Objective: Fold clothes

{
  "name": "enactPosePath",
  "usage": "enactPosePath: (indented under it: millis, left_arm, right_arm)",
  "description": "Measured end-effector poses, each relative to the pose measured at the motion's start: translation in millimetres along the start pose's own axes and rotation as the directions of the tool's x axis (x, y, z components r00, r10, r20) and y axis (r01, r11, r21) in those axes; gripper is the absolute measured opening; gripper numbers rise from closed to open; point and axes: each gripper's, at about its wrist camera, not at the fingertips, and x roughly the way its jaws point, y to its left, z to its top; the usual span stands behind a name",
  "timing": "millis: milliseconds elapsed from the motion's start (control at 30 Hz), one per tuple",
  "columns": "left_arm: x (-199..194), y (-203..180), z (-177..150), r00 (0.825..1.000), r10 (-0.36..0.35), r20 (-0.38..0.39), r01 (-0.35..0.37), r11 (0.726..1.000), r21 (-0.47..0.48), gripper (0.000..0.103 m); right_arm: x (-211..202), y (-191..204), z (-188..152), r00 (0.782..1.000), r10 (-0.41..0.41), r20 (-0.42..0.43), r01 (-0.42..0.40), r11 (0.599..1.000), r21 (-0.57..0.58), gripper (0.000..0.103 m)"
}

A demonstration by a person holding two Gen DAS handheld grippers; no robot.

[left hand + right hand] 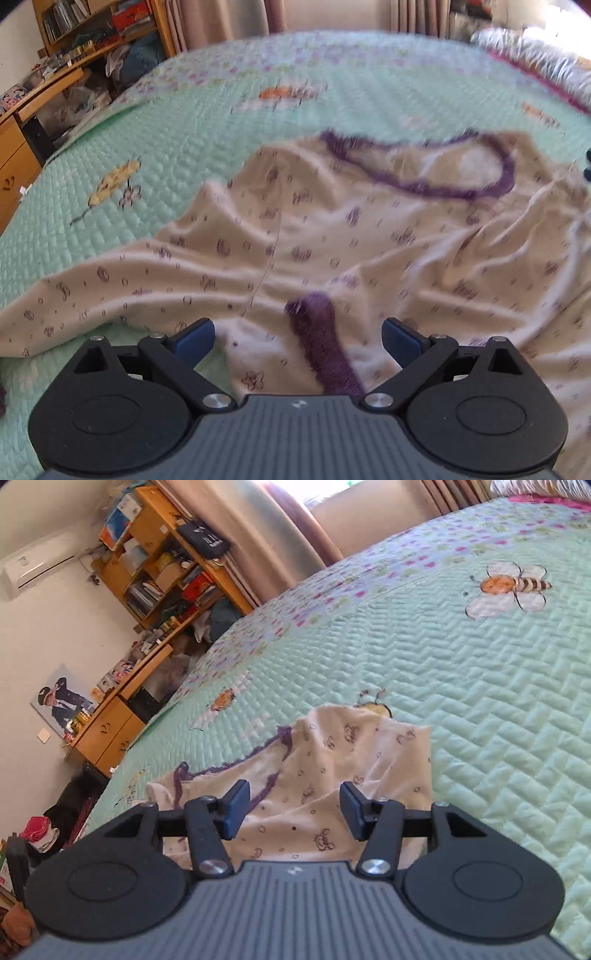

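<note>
Cream printed top (332, 236) spread across the frame's middle, purple cuff (325, 350) probably nearest the left gripper (298, 341). Both tongs open, right gripper (293, 810) too, holding nothing.

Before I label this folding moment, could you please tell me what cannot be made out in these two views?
- Garment, left wrist view: motion blur smears its print; the right edge cuts it off.
- Garment's near part, right wrist view: hidden behind the right claw.
- Purple cuff, left wrist view: its lower end disappears behind the left claw.
- Shelf contents: too small.
</note>
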Motion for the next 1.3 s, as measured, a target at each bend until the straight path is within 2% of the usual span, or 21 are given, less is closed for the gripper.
enactPosePath:
  millis: [67, 100, 167, 300, 400, 533, 600, 667, 733, 767, 800, 867, 1000, 1033, 1100, 1167, 1267, 1300]
  left_arm:
    - [-3.2, -0.9, 7.1, 0.999, -0.014, 0.047, 0.014, 1.0, 0.0, 0.101]
    - [-1.4, -2.7, 11.1, 0.998, -0.004, 0.056, 0.004, 1.0, 0.007, 0.102]
    - [11.6, -5.8, 15.0, 0.999, 0.018, 0.035, -0.02, 0.999, 0.038, 0.102]
    - [42.6, -5.9, 6.4, 0.997, 0.025, -0.069, -0.021, 0.998, 0.062, 0.092]
    - [41.5, -4.6, -0.5, 0.998, 0.023, -0.054, -0.021, 0.999, 0.047, 0.094]
    - [40.8, -1.2, -3.1, 0.998, 0.028, -0.062, -0.026, 0.999, 0.027, 0.098]
    - [40.9, -0.9, -3.3, 0.998, 0.025, -0.061, -0.024, 0.999, 0.026, 0.098]
    - [42.3, -1.3, -4.1, 0.998, 0.028, -0.059, -0.026, 0.999, 0.026, 0.1]
    - [42.8, 0.1, -5.3, 0.998, 0.023, -0.057, -0.022, 1.0, 0.02, 0.101]
    - [42.8, 1.1, -5.8, 0.998, 0.018, -0.056, -0.018, 1.0, 0.016, 0.101]
    - [42.4, 1.9, -5.9, 0.998, 0.013, -0.057, -0.012, 1.0, 0.016, 0.101]
    - [41.4, 2.9, -6.1, 0.998, 0.005, -0.057, -0.003, 1.0, 0.019, 0.101]
    - [40.4, 4.2, -7.7, 0.999, -0.007, -0.051, 0.008, 1.0, 0.02, 0.101]
    - [40.2, 4.4, -8.1, 0.999, -0.007, -0.05, 0.008, 1.0, 0.018, 0.101]
    - [40.0, 4.3, -8.8, 0.999, -0.005, -0.05, 0.006, 1.0, 0.015, 0.102]
    - [40.1, 3.6, -9.0, 0.999, 0.0, -0.051, 0.001, 1.0, 0.015, 0.102]
    - [39.7, 3.5, -8.4, 0.998, 0.002, -0.056, -0.001, 1.0, 0.018, 0.102]
    - [39.8, 3.7, -8.4, 0.998, 0.002, -0.056, -0.001, 1.0, 0.019, 0.102]
  right_arm:
    - [-2.1, 11.0, -0.1, 1.0, 0.026, 0.006, -0.025, 0.999, -0.034, 0.056]
    - [-4.2, 15.4, -1.8, 1.0, 0.009, 0.021, -0.007, 0.997, -0.075, 0.056]
    - [-1.9, 22.9, -0.1, 0.998, -0.053, 0.044, 0.059, 0.989, -0.138, 0.056]
    - [18.0, 26.3, 8.0, 0.998, -0.062, 0.003, 0.062, 0.982, -0.179, 0.054]
    - [39.1, 33.9, 8.7, 0.996, -0.084, -0.039, 0.073, 0.969, -0.238, 0.047]
    - [65.0, 33.4, 7.9, 0.994, -0.109, -0.032, 0.102, 0.977, -0.185, 0.045]
    - [85.6, 31.6, 6.9, 0.991, -0.108, -0.079, 0.096, 0.985, -0.145, 0.046]
    - [122.5, 31.8, 4.0, 0.974, -0.138, -0.18, 0.117, 0.986, -0.122, 0.046]
    - [144.3, 35.0, 0.7, 0.976, -0.1, -0.193, 0.082, 0.992, -0.099, 0.049]
    - [147.7, 36.9, 1.4, 0.979, -0.078, -0.19, 0.062, 0.994, -0.088, 0.055]
    - [147.5, 38.7, 3.5, 0.98, -0.06, -0.19, 0.046, 0.996, -0.078, 0.058]
    - [140.2, 41.2, 8.7, 0.985, -0.025, -0.17, 0.015, 0.998, -0.059, 0.058]
    - [94.9, 39.4, 23.6, 0.999, 0.033, -0.037, -0.035, 0.999, -0.039, 0.058]
    - [87.9, 38.5, 26.5, 1.0, 0.019, -0.014, -0.02, 0.999, -0.045, 0.058]
    - [90.1, 34.6, 27.8, 1.0, -0.009, -0.02, 0.009, 0.999, -0.037, 0.058]
    - [99.6, 28.4, 24.7, 0.997, -0.036, -0.062, 0.034, 0.999, -0.034, 0.06]
    - [115.8, 18.5, 18.5, 0.988, -0.079, -0.135, 0.075, 0.997, -0.035, 0.056]
    - [108.7, 14.4, 19.8, 0.994, -0.049, -0.098, 0.047, 0.999, -0.015, 0.056]
